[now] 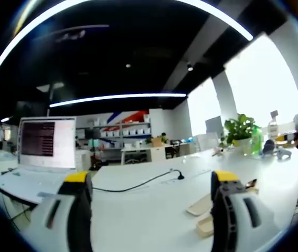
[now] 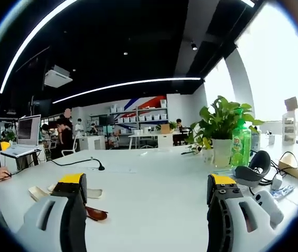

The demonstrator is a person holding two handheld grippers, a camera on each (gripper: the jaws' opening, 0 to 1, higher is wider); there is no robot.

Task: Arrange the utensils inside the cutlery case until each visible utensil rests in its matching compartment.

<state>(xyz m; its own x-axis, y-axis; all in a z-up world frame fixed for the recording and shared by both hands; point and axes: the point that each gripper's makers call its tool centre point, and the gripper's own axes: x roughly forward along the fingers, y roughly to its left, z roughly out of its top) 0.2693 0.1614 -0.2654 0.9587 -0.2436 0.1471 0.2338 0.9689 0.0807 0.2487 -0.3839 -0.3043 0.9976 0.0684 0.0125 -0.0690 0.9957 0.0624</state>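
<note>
We hold the left gripper [image 1: 151, 197] and right gripper [image 2: 148, 202] apart, empty; next we lower toward the utensils [image 1: 208, 210] on the table [image 1: 149, 210]

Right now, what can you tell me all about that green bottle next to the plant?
The green bottle stands upright on the white table, just right of the white plant pot and partly behind it. It looks like see-through green plastic with a pump-style top and a label I can't read. Leaves overlap its top. A dark headset-like thing lies in front of it.
</note>
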